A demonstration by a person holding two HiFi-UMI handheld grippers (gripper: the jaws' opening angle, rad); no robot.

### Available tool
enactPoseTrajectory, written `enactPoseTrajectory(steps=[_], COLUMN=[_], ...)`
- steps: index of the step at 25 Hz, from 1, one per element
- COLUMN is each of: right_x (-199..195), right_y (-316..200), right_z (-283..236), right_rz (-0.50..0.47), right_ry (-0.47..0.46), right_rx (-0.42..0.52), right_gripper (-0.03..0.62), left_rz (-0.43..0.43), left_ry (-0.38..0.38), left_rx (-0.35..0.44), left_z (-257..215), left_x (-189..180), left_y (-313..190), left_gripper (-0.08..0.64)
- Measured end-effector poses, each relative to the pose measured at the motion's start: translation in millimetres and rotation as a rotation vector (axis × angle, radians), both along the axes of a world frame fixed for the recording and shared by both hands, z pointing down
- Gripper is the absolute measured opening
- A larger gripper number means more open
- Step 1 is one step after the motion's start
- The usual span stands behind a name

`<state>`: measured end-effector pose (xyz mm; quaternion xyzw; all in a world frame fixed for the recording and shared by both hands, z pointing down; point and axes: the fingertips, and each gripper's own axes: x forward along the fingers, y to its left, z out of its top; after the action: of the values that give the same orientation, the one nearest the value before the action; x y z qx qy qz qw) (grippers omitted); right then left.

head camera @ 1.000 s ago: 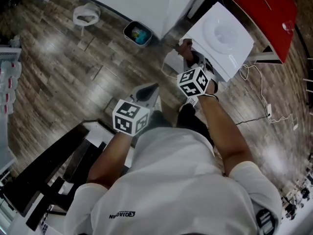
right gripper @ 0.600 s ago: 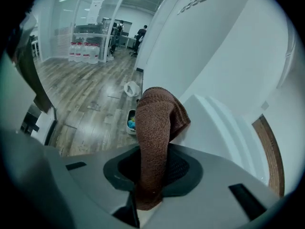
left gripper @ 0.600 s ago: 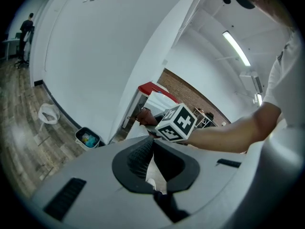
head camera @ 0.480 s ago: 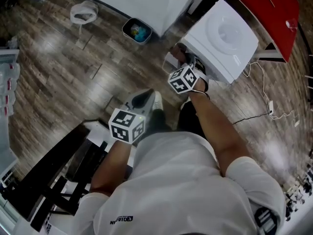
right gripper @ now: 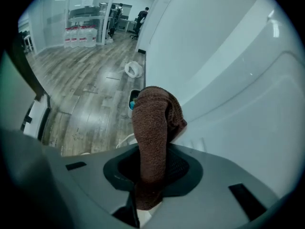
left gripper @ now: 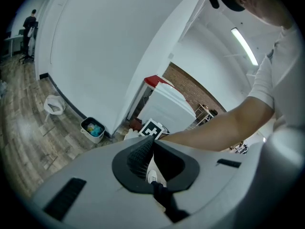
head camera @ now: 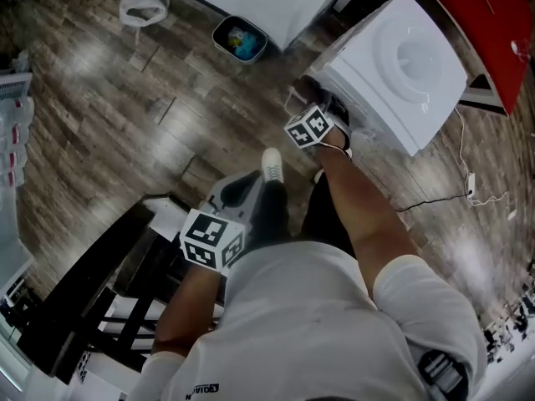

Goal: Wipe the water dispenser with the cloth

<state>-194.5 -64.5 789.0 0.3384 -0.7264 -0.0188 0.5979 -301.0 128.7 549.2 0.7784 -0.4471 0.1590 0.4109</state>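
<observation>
**Q:** What is shown, and where is the water dispenser?

**A:** Seen from above, a person in a white shirt stands on a wood-plank floor. The white water dispenser stands at the far right, just in front of the person. A red desk lies beyond it. A small bin sits to the dispenser's left, against a white wall.

**Q:** What are the tongs doing?

**A:** The right tongs pinch a brown knitted cloth, and its bunched free end sticks out past the jaws. The cloth is held at the dispenser's left side panel, but it cannot be told whether it actually touches the panel. The left tongs are pressed together at the tips with nothing between them. They hang at the person's left side, well apart from the dispenser.

**Q:** How should the wipe be done well?

**A:** The best approach is probably to press the bunched end flat to the panel, so that fabric and not the hard jaws meets the plastic. It can then be drawn along in long, overlapping strokes. The grip should be firm, since the loose end could slip out under drag. The top, with its round recess, will likely need a pass as well. A cable trails on the floor at the right, so feet are best kept clear of it.
</observation>
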Motion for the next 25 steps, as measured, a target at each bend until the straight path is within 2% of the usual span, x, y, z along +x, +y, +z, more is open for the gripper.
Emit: enactPoseTrajectory(steps=[8, 14, 19, 25], right_x=[-2, -2, -5, -5], right_y=[5, 8, 18, 29], right_z=[54, 73, 60, 10], right_rz=[0.000, 0.008, 0.010, 0.009], right_ry=[0.039, 0.042, -0.061, -0.183], right_rx=[-0.097, -0.171, -0.229, -0.189], right_gripper=[0.086, 0.086, 0.086, 0.086], left_rz=[-0.026, -0.018, -0.032, -0.050], left_ry=[-0.009, -0.010, -0.006, 0.026], left_rx=[-0.042, -0.045, -0.042, -0.001], left_z=[11, 12, 8, -3], left_x=[-1, 6, 9, 7], left_y=[5, 5, -1, -23], left_gripper=[0.000, 0.000, 0.000, 0.000])
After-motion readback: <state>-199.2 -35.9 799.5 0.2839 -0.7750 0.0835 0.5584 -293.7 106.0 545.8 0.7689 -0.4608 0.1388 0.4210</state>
